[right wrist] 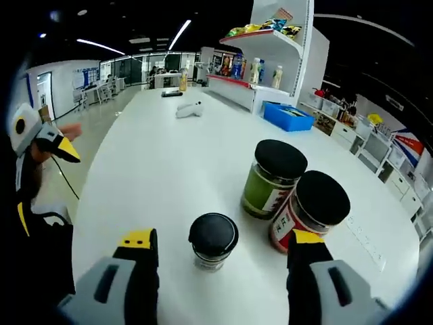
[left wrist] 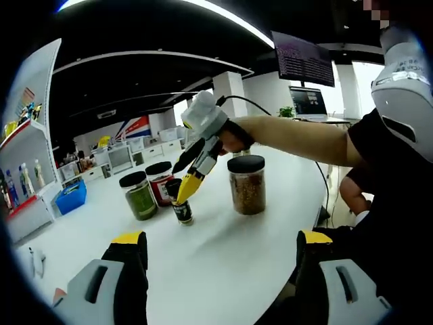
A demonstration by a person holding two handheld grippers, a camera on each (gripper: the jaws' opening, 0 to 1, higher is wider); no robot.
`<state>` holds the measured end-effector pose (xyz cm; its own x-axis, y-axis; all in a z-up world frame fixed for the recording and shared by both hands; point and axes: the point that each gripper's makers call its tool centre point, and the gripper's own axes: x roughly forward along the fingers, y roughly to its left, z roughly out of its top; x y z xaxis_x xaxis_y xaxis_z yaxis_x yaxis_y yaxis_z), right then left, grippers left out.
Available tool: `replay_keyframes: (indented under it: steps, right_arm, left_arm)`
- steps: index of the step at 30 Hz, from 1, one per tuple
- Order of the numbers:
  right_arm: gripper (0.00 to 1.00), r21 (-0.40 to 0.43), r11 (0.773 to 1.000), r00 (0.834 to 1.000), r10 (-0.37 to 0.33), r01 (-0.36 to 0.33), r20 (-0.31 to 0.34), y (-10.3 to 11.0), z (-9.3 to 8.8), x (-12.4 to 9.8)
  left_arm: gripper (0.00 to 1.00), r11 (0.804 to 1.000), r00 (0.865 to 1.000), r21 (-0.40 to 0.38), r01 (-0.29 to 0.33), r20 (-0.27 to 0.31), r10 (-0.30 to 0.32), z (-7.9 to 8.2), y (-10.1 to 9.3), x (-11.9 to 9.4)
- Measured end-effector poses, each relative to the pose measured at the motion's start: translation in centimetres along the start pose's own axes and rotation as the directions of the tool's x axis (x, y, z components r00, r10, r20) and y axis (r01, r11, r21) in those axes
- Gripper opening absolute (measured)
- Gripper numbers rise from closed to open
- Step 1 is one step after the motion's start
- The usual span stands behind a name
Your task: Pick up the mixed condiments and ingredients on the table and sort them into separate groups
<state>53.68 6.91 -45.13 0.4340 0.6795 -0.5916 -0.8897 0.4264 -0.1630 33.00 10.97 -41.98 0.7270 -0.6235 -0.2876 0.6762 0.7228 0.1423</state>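
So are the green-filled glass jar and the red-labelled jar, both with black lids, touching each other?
Cannot tell. In the right gripper view the green jar and red-labelled jar overlap, with no visible gap or clear contact.

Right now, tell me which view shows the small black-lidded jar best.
The right gripper view: the small black-lidded jar stands near and unblocked between the open right claw's tips, lid and glass body clear. In the left gripper view the small jar sits farther off, its top partly covered by the right claw.

A blue bin (right wrist: 287, 116) sits beside white shelves (right wrist: 267, 40) of bottles.
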Motion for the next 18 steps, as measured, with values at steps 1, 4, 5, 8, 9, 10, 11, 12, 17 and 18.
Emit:
replay_keyframes:
  steps: [1, 4, 5, 8, 9, 10, 11, 12, 17, 18]
  right_arm:
    - [0.71, 0.000, 1.000, 1.000, 0.000, 0.000, 0.000, 0.0, 0.0, 0.0]
    - [0.67, 0.005, 1.000, 1.000, 0.021, -0.021, -0.004, 0.5, -0.2, 0.3]
    - [0.64, 0.003, 1.000, 1.000, 0.022, -0.022, -0.001, 0.6, -0.1, 0.3]
    - [0.53, 0.003, 1.000, 1.000, 0.031, -0.031, 0.007, 0.8, 0.0, 0.3]
    - [0.52, 0.009, 0.999, 0.999, 0.038, -0.038, 0.008, 0.9, 0.1, 0.4]
    - [0.52, 0.011, 0.999, 0.999, 0.041, -0.041, 0.008, 1.0, 0.0, 0.4]
    - [0.51, 0.012, 0.999, 0.999, 0.044, -0.044, 0.006, 1.1, 0.0, 0.5]
    - [0.49, 0.010, 0.999, 0.999, 0.045, -0.045, 0.003, 1.1, -0.1, 0.5]
    - [0.35, 0.011, 0.999, 0.999, 0.045, -0.046, 0.019, 1.0, 0.0, 0.7]
    - [0.30, 0.015, 0.999, 0.999, 0.041, -0.041, 0.024, 0.9, 0.1, 0.7]
  left_arm:
    - [0.90, 1.000, 1.000, 0.000, 0.000, 0.000, 0.000, 0.0, 0.0, 0.0]
    - [0.90, 1.000, 1.000, 0.000, 0.007, -0.004, -0.007, -0.2, -0.1, 0.2]
    - [0.90, 1.000, 1.000, 0.001, 0.009, -0.003, -0.009, -0.2, -0.1, 0.2]
    - [0.89, 1.000, 1.000, 0.004, 0.007, -0.001, -0.007, -0.1, 0.0, 0.3]
    - [0.89, 1.000, 1.000, 0.000, 0.006, 0.000, -0.006, -0.1, 0.0, 0.4]
    - [0.89, 1.000, 1.000, -0.003, 0.006, 0.002, -0.006, -0.1, 0.1, 0.4]
    - [0.89, 1.000, 1.000, -0.004, 0.006, 0.003, -0.006, -0.1, 0.1, 0.4]
    - [0.89, 1.000, 1.000, -0.005, 0.006, 0.004, -0.006, -0.1, 0.0, 0.4]
    - [0.89, 1.000, 1.000, -0.002, 0.014, 0.003, -0.014, -0.2, -0.3, 0.3]
    - [0.89, 1.000, 1.000, -0.004, 0.024, 0.008, -0.024, -0.1, -0.5, 0.3]
